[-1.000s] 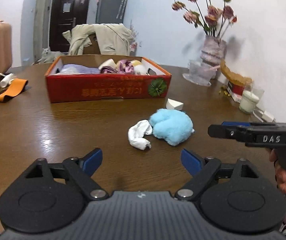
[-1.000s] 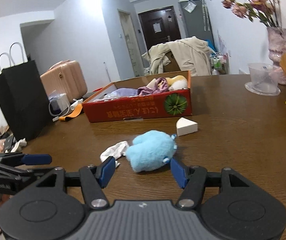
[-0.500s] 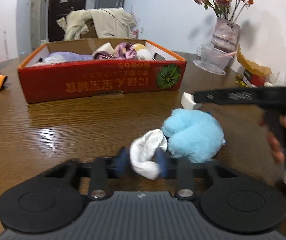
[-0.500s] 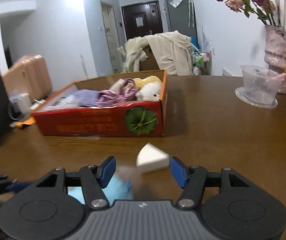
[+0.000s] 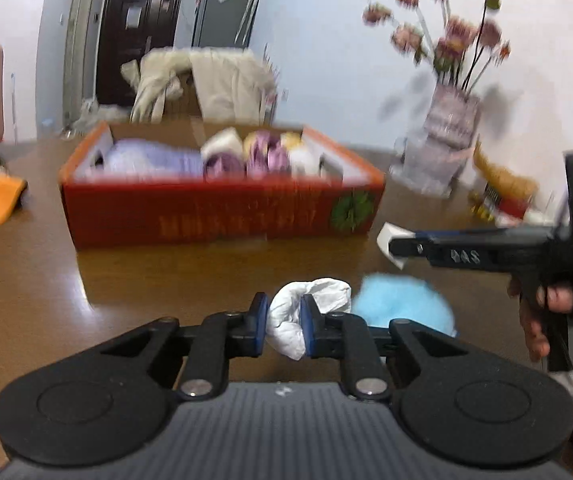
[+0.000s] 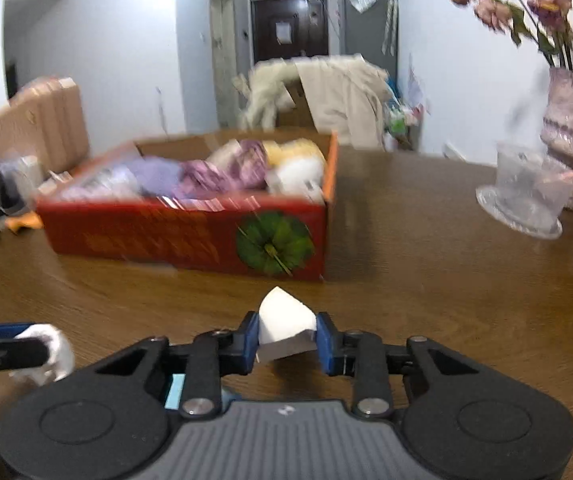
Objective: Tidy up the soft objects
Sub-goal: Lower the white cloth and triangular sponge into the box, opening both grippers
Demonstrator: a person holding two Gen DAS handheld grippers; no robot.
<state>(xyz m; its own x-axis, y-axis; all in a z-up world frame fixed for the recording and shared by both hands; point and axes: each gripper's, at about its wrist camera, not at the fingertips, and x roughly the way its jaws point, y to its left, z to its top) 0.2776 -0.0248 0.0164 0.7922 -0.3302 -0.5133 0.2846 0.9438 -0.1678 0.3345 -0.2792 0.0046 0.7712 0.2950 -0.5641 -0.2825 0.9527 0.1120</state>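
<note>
Red cardboard marks our destination: the red box (image 5: pixel 222 216) sits toward the far side of the wooden table (image 5: pixel 26 280) and already holds a heap of soft things, among them lilac cloth, a purple bundle and pale yellow and white pieces. So we judge a good share of the sorting done.

Our left gripper (image 5: pixel 282 320) is clenched on the white sock (image 5: pixel 306 312), which bulges out between the blue pads. Our right gripper (image 6: pixel 285 340) is closed on the white sponge wedge (image 6: pixel 284 320), pinched at its sides, and in the left wrist view it appears over the table just right of the box front. We cannot tell whether either item is fully clear of the wood; both views are blurred.

Just beside the sock, the blue plush toy (image 5: pixel 402 308) lies on the table, held by neither tool. That looks to us like the last loose soft thing near the box.

What remains, as we read it: carry sock and wedge over the near wall of the box, release them inside, then fetch the plush. The vase of flowers (image 5: pixel 450 120) and the clear dish (image 6: pixel 526 200) stand well off to the right, and we see no reason to touch them.
</note>
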